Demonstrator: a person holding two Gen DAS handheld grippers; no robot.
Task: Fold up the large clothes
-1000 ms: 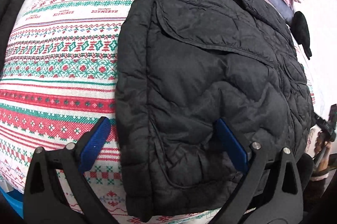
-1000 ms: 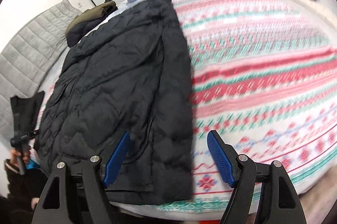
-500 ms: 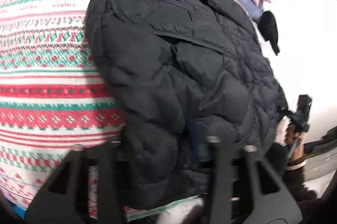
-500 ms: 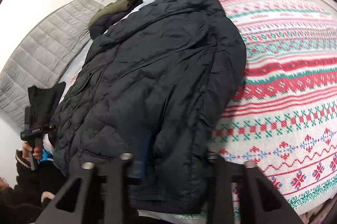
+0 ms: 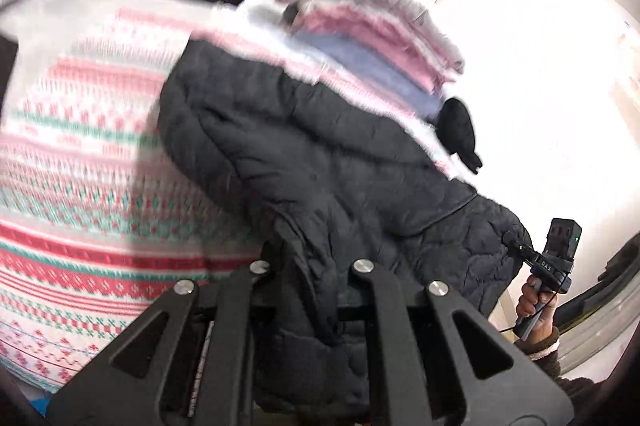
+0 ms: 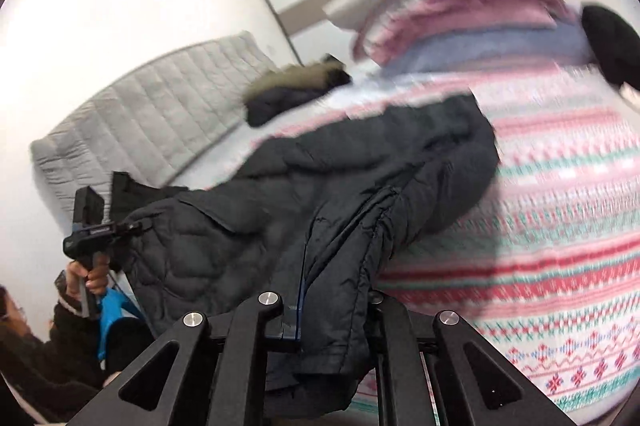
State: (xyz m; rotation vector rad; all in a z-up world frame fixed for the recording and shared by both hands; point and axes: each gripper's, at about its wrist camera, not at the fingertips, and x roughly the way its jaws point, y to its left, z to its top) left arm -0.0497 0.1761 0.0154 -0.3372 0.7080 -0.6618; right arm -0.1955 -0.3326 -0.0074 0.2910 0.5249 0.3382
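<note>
Both tools, spread a second ago, now pinch the black quilted jacket point(image 5: 320, 153) hem — left tool point(image 5: 306, 290) still closing, right tool point(image 6: 332, 306) clamped. Hem lifted off the patterned bedspread point(image 5: 80, 185), frame centre — fold toward the collar beginning.

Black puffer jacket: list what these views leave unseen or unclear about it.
- Left wrist view: black puffer jacket hem hidden behind the left gripper frame; the pads are buried in fabric.
- Right wrist view: hem cut off at the bottom edge, behind the right gripper.
- Both views: motion blur smears the collar end.
</note>
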